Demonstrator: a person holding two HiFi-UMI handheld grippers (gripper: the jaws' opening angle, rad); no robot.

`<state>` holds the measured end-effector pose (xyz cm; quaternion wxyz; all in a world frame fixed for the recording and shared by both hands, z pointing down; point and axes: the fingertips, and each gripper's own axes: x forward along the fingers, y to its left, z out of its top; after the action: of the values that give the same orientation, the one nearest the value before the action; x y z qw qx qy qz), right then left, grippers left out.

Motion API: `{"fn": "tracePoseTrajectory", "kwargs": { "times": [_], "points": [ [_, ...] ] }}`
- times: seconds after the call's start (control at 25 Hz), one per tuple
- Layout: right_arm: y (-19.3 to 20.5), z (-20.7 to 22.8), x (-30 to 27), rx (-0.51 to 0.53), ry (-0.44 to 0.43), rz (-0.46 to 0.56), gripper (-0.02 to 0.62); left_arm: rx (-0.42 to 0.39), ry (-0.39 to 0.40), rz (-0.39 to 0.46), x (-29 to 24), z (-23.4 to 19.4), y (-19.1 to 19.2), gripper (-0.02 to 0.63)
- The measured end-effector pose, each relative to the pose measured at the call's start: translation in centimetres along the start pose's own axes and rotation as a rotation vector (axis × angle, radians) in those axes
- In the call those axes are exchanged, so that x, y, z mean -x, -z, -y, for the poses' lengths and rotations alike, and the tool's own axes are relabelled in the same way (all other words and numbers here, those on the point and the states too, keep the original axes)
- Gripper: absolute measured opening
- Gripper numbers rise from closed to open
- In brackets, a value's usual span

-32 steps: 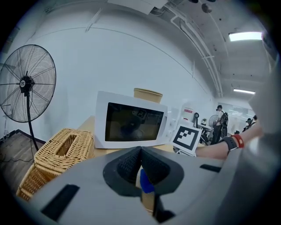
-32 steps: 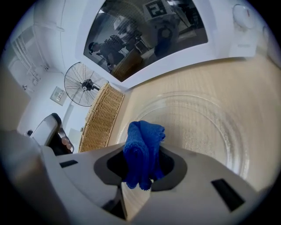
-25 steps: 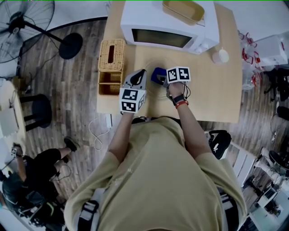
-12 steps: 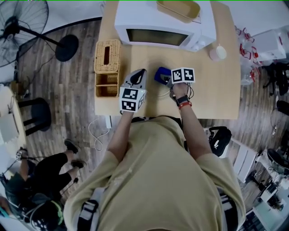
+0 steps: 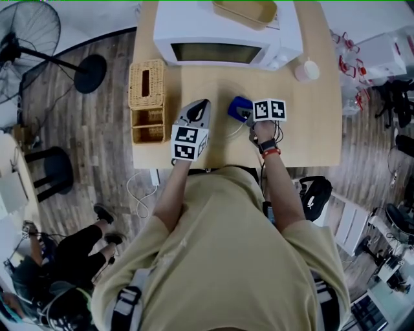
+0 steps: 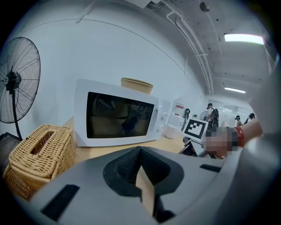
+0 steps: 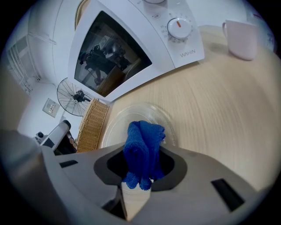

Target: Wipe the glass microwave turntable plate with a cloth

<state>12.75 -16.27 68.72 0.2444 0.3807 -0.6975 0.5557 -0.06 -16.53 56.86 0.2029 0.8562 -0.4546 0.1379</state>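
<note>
The clear glass turntable plate (image 7: pixel 119 125) lies flat on the wooden table (image 5: pixel 304 136) in front of the white microwave (image 5: pixel 226 35); it hardly shows in the head view. My right gripper (image 7: pixel 138 176) is shut on a folded blue cloth (image 7: pixel 142 147), and the cloth's free end hangs over the plate. The head view shows that cloth (image 5: pixel 238 106) just left of the right gripper (image 5: pixel 247 113). Left of the plate, my left gripper (image 5: pixel 200 106) hovers over the table. In its own view the left gripper (image 6: pixel 142 176) is shut with nothing in it.
A wicker tissue box (image 5: pixel 147 84) and a wicker organiser stand at the table's left edge. A pale pink cup (image 7: pixel 240 37) sits right of the microwave. A tan tray (image 5: pixel 246 13) rests on top of it. A floor fan (image 5: pixel 29 35) stands off to the left.
My right gripper has carried the blue cloth a little to the right across the plate. The left gripper has stayed about where it was.
</note>
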Motion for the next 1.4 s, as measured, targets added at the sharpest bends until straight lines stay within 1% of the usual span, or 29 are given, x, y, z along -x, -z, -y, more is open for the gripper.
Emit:
{"fn": "tracePoseTrajectory", "kwargs": {
  "times": [0.28, 0.68, 0.88, 1.12, 1.24, 1.4],
  "points": [
    [0.2, 1.6, 1.5, 0.036, 0.068, 0.018, 0.123, -0.001, 0.001, -0.001, -0.2, 0.0, 0.1, 0.02],
    [0.4, 2.4, 2.1, 0.01, 0.07, 0.039, 0.123, 0.006, -0.013, -0.001, 0.4, -0.2, 0.2, 0.02],
    [0.3, 2.5, 2.1, 0.01, 0.072, 0.033, 0.123, 0.009, -0.027, 0.001, 0.7, -0.5, 0.1, 0.02],
    [0.1, 1.7, 1.9, 0.034, 0.102, 0.017, 0.124, 0.016, -0.052, 0.009, 1.9, -1.3, 0.1, 0.02],
    [0.0, -0.4, 1.3, 0.054, 0.056, 0.018, 0.124, 0.017, -0.068, 0.011, 2.6, -1.8, 0.2, 0.02],
    [0.6, -4.9, -0.7, 0.094, -0.03, -0.009, 0.123, 0.023, -0.099, 0.019, 4.0, -2.8, 0.3, 0.02]
  ]
}}
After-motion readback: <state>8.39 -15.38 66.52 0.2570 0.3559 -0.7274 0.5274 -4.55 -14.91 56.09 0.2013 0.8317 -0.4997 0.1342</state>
